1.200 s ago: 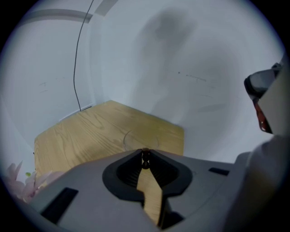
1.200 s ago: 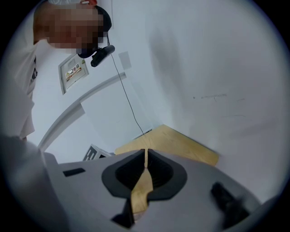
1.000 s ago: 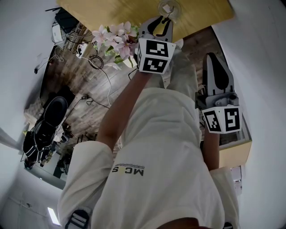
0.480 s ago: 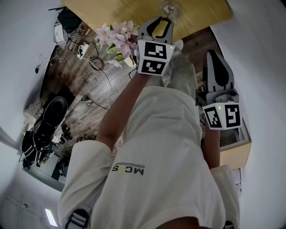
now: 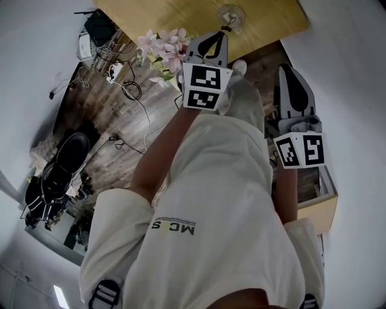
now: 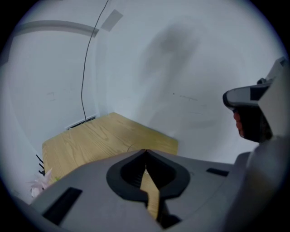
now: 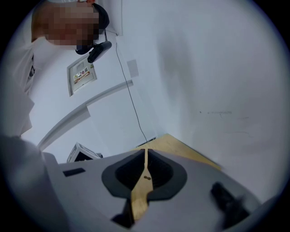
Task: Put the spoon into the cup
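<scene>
Spreading beyond both tongs' tips: a wooden table (image 5: 181, 18). Reaching the bare left forearm (image 5: 163, 151) forward over the table's near edge, angling the left tongs (image 5: 219, 35) downward, jaws pressing together on nothing. Keeping the right forearm (image 5: 288, 199) close along the body, holding the right tongs (image 5: 284, 69) short of the table, jaws likewise meeting and empty. Sitting just left of the left tongs: pink flowers (image 5: 161, 45). Standing just past the left tongs' tips, apart from them: the glass cup (image 5: 231, 15), its contents too small to tell.
</scene>
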{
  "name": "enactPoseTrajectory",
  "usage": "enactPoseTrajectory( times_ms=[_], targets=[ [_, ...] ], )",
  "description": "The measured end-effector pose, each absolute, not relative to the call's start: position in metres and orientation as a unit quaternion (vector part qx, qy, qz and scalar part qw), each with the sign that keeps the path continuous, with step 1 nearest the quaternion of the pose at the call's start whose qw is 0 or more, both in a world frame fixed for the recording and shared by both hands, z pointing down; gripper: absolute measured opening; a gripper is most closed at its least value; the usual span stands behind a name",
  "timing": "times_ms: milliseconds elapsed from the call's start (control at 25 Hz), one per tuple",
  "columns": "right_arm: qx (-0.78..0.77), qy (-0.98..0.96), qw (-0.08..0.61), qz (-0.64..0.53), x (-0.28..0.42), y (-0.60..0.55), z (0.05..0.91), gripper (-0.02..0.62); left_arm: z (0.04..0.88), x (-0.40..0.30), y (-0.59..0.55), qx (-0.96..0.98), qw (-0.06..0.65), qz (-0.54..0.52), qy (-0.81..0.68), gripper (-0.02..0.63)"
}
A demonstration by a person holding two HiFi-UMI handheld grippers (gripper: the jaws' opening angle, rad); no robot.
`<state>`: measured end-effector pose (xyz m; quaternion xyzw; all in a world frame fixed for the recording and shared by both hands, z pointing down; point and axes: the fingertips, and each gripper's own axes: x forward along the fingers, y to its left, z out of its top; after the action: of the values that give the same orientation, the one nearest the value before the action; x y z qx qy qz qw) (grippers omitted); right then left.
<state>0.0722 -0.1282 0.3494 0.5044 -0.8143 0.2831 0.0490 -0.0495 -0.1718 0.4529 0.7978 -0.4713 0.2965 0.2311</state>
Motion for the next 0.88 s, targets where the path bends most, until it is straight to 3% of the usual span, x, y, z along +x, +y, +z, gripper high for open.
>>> enactPoseTrajectory(
  times_ms=[880],
  targets=[
    [0.457, -0.865, 0.065, 0.195, 0.046, -0.134, 0.3, 0.037, 0.313, -0.081, -0.14, 0.826, 0.167, 0.21, -0.496, 0.011]
  ],
)
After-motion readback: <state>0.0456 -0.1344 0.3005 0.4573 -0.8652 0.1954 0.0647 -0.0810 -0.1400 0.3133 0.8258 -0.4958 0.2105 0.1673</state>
